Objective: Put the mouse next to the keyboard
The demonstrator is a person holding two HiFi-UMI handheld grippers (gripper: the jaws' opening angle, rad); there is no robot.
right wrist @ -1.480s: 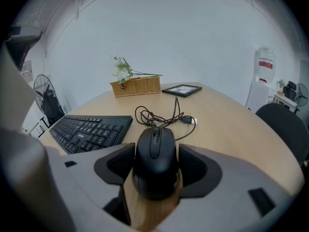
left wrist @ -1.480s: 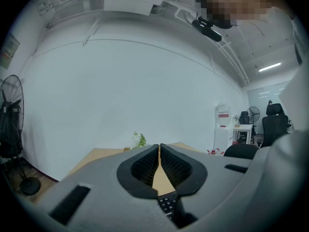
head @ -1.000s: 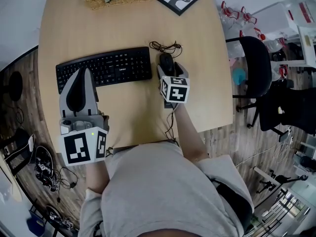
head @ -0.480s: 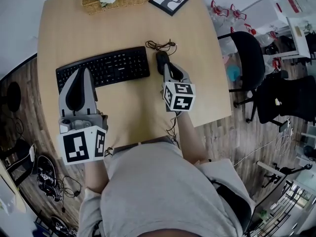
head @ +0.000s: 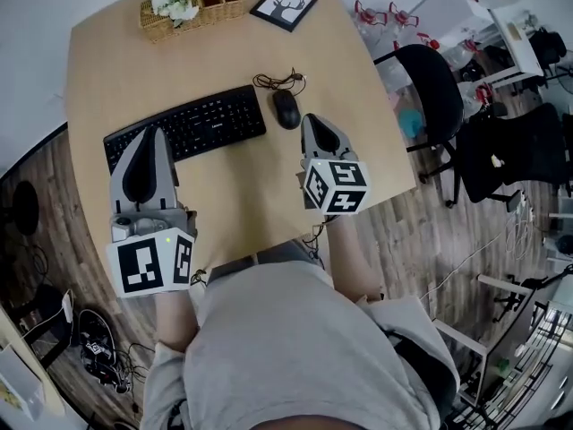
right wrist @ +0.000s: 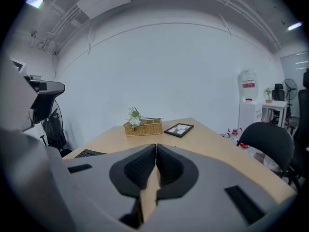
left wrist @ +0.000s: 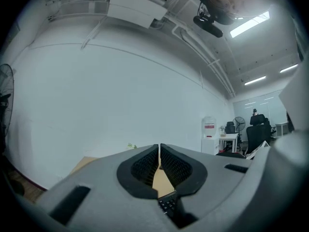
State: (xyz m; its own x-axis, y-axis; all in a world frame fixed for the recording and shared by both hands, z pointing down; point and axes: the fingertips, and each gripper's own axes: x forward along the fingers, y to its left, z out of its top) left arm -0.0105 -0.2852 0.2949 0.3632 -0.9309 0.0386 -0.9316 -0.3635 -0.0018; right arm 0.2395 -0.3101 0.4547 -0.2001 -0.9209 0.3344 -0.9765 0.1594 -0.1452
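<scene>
Right gripper (head: 315, 120) is clenched on nothing, its jaws pressed together, hovering near the mouse (head: 286, 109) at about its 5 o'clock and not touching it. That mouse lies on the table (head: 233, 204) just beside the keyboard (head: 192, 124), at its 3 o'clock. A coiled cable (head: 277, 81) sits at the mouse's 12 o'clock. Left gripper (head: 149, 133), also clenched and empty, hangs over the keyboard's 9 o'clock end. A flower basket (head: 192, 5) and framed picture (head: 285, 5) stand along the far edge; a black chair (head: 428, 79) waits at 3 o'clock.
</scene>
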